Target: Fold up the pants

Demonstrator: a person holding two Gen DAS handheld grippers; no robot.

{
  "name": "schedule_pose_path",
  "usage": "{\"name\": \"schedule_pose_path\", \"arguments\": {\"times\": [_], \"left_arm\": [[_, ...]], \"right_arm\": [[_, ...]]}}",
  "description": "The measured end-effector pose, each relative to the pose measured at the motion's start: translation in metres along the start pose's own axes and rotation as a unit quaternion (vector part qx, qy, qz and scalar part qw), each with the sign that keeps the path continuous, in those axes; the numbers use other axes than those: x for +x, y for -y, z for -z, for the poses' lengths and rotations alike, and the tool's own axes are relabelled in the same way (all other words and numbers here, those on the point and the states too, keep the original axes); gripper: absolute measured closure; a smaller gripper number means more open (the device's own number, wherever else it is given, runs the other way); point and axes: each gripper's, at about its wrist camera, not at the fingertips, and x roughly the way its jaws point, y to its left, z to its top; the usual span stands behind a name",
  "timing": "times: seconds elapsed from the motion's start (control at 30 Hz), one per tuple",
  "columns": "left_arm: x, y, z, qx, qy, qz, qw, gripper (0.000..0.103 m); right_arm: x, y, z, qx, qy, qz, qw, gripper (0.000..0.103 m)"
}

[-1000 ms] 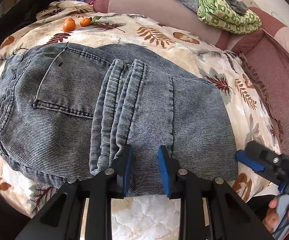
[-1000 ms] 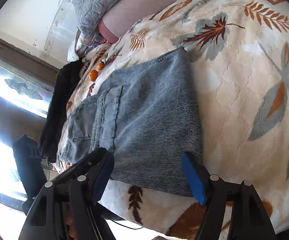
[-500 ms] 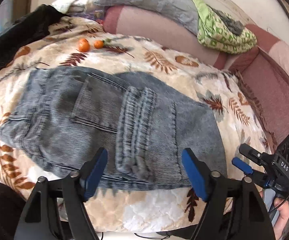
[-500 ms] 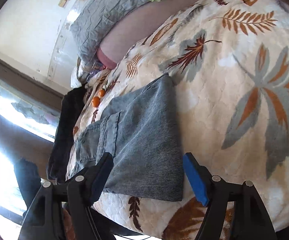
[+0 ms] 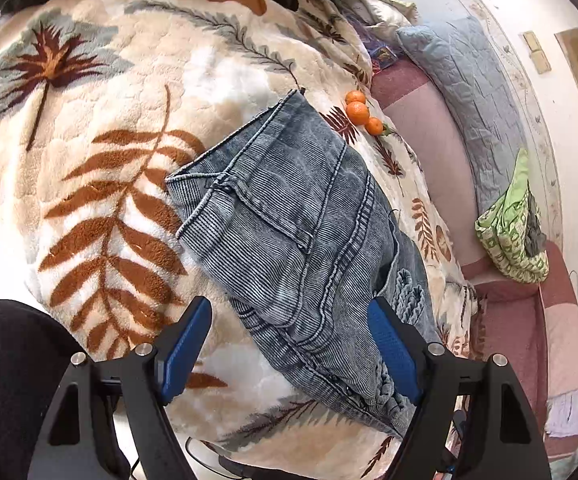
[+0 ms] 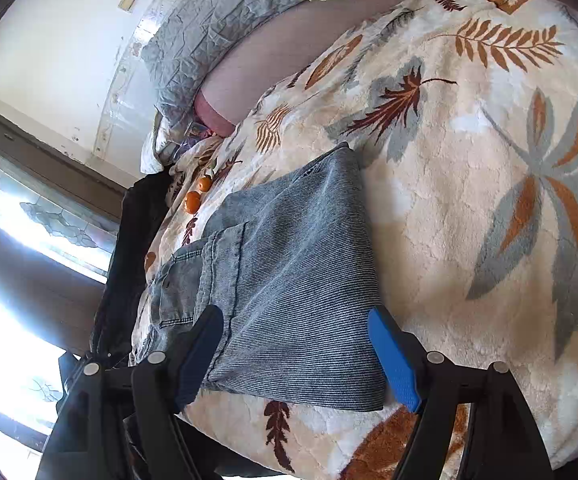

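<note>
The pants [image 5: 305,236] lie in a compact folded bundle on the bed, on the leaf-print blanket [image 5: 101,184], near the blanket's front edge, waistband and pocket seams on top and the folded leg section showing in the right wrist view [image 6: 301,292]. The left claw [image 5: 289,356] is spread wide, blue pads either side of the bundle's near end, gripping nothing. The right claw [image 6: 297,360] is just as wide apart, straddling the near folded edge with nothing pinched between its pads. By my read, the folding is essentially done: the denim sits in a stacked rectangle, edges roughly squared. What may be left is a final tidy, since a bunched bit of hem [image 5: 409,292] pokes out on one side. Three small oranges [image 5: 363,114] rest at the far edge of the blanket, just beyond the pants.
</note>
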Motion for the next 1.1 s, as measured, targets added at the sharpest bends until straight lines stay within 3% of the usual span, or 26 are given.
{"name": "schedule_pose_path", "arguments": {"times": [0.4,0.43,0.47,0.53,0.57,0.77,0.83,0.9,0.97,1.0,1.1], "left_arm": [[0.017,-0.020,-0.029,-0.046,0.021,0.062,0.9968,0.023],[0.016,-0.021,-0.028,-0.036,0.026,0.065,0.9969,0.026],[0.016,-0.022,-0.029,-0.028,0.030,0.056,0.9976,0.043],[0.018,-0.024,-0.033,-0.012,0.030,0.025,0.9991,0.076],[0.020,-0.028,-0.035,-0.018,0.027,0.032,0.9990,0.078],[0.014,-0.029,-0.036,0.001,0.036,0.039,0.9986,0.084],[0.013,-0.029,-0.038,0.003,0.037,0.042,0.9984,0.084],[0.012,-0.030,-0.037,0.008,0.037,0.044,0.9983,0.084],[0.011,-0.029,-0.037,0.013,0.039,0.043,0.9982,0.084],[0.011,-0.029,-0.037,0.015,0.040,0.041,0.9983,0.084],[0.010,-0.032,-0.037,0.014,0.041,0.041,0.9982,0.084]], "right_arm": [[0.002,-0.029,0.007,-0.052,0.008,0.043,0.998,0.025],[0.002,-0.036,0.007,-0.055,0.006,0.041,0.998,0.025],[0.004,-0.044,0.007,-0.061,0.001,0.040,0.997,0.025],[0.015,-0.069,0.002,-0.086,-0.017,0.038,0.995,0.025],[0.023,-0.084,-0.002,-0.105,-0.026,0.036,0.993,0.025],[0.099,-0.175,-0.023,-0.187,-0.095,0.013,0.978,0.025],[0.128,-0.187,-0.029,-0.154,-0.116,-0.018,0.981,0.025],[0.163,-0.182,-0.029,-0.083,-0.152,-0.053,0.983,0.025],[0.206,-0.169,-0.019,-0.034,-0.207,-0.019,0.978,0.022],[0.230,-0.161,-0.010,-0.018,-0.256,0.009,0.966,0.021],[0.223,-0.181,-0.020,-0.054,-0.255,-0.002,0.965,0.019]]}}
